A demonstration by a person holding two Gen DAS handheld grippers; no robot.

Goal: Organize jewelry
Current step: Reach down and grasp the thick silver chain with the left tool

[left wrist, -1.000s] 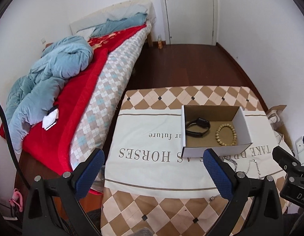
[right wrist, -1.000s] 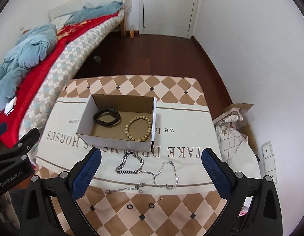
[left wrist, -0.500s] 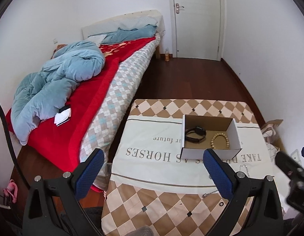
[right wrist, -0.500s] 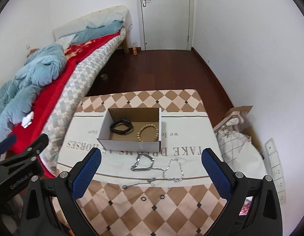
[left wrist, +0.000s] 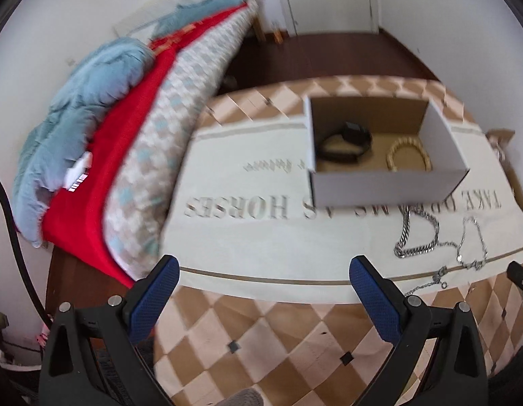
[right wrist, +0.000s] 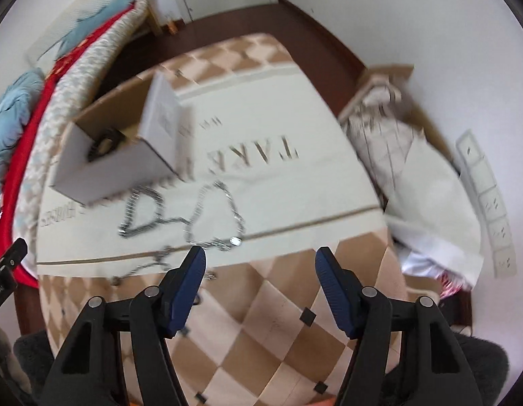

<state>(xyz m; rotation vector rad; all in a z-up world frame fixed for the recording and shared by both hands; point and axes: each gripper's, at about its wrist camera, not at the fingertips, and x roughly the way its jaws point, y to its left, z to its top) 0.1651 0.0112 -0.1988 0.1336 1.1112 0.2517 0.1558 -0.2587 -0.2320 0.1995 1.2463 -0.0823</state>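
We take the cardboard box (left wrist: 385,155) as our landmark; it stands open-topped on the printed tablecloth (left wrist: 261,237), with the bed (left wrist: 102,125) off to its left. Inside the box we see a black watch (left wrist: 346,142) on the left and a beaded bracelet (left wrist: 408,154) on the right, its near edge hidden by the front wall. In front of the box, toward us, lie a heavy silver chain (left wrist: 418,237) and, to its right, a thin silver necklace (left wrist: 471,243); a third fine chain (left wrist: 427,280) trails nearer still. Both views are blurred, so links and clasps are hard to make out, and the right wrist view shows only the watch (right wrist: 104,143) in the box (right wrist: 126,155).

Our left gripper (left wrist: 259,287) is spread wide and holds nothing, well short of the box. Our right gripper (right wrist: 259,275) is parted at a medium width, empty, its left fingertip just beside the necklace (right wrist: 215,213).
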